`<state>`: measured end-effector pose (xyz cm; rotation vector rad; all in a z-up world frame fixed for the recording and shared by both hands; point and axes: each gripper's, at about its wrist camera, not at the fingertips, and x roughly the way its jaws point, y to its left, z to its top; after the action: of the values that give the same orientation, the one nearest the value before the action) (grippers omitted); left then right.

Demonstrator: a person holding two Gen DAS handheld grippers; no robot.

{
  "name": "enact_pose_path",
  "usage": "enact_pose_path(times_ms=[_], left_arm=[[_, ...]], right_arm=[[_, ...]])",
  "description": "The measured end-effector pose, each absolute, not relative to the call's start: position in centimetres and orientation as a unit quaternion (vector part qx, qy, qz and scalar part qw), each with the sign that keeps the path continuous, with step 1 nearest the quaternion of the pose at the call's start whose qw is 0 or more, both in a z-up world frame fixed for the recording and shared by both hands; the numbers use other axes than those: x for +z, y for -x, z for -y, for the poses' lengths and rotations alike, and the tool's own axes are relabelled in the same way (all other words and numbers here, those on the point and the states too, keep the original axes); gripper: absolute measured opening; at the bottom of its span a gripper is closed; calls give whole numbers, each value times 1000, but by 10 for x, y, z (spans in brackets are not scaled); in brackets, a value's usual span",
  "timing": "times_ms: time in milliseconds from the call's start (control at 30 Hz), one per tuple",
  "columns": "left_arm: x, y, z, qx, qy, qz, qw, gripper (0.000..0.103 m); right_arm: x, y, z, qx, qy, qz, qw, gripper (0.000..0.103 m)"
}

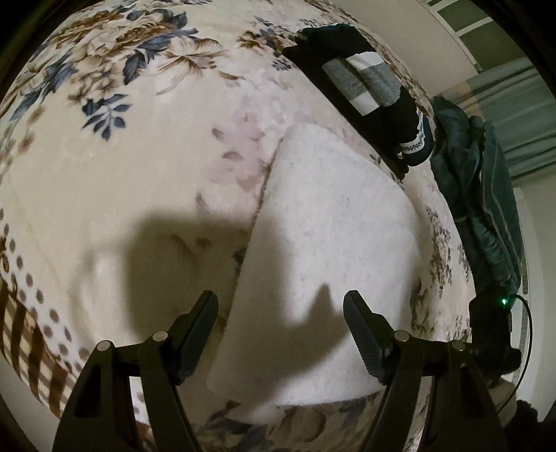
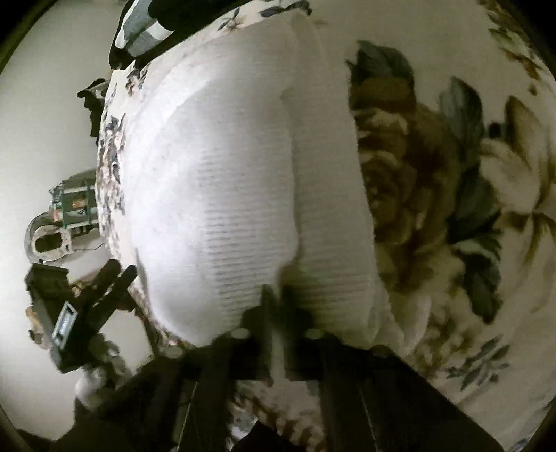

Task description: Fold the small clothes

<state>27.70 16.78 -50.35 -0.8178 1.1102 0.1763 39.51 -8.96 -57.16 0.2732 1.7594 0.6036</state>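
A white knitted garment (image 1: 330,222) lies flat on a floral blanket (image 1: 121,167), folded into a long shape. My left gripper (image 1: 280,333) is open and empty, hovering just above the garment's near end. In the right wrist view the same white garment (image 2: 215,194) fills the middle, with one layer folded over another. My right gripper (image 2: 278,306) is shut on the edge of the white garment, and the view is blurred there. A dark garment with grey and white stripes (image 1: 365,83) lies beyond the white one, also in the right wrist view (image 2: 142,24).
A teal cloth (image 1: 486,194) hangs at the blanket's right edge. A dark device with a green light (image 1: 493,323) sits at the right. In the right wrist view the left gripper (image 2: 87,299) and a green-framed object (image 2: 74,205) lie past the blanket's left edge.
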Motion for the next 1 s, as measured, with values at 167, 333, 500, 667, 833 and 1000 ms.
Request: enact_pose_path(times_ms=[167, 333, 500, 667, 833, 1000], left_arm=[[-497, -279, -169, 71, 382, -502, 773, 73], [-505, -285, -175, 55, 391, -501, 770, 73], [-521, -294, -186, 24, 428, -488, 761, 73], [-555, -314, -195, -32, 473, -479, 739, 73], [-589, -341, -188, -96, 520, -476, 703, 78], [-582, -353, -184, -114, 525, -446, 716, 65]], right_arm=[[-529, -400, 146, 190, -128, -712, 663, 2], [-568, -395, 154, 198, -136, -764, 599, 2], [-572, -418, 155, 230, -186, -755, 585, 77], [-616, -454, 161, 300, -307, -736, 524, 91], [-653, -459, 125, 382, -340, -740, 436, 92], [-643, -446, 105, 405, -313, -731, 453, 58]])
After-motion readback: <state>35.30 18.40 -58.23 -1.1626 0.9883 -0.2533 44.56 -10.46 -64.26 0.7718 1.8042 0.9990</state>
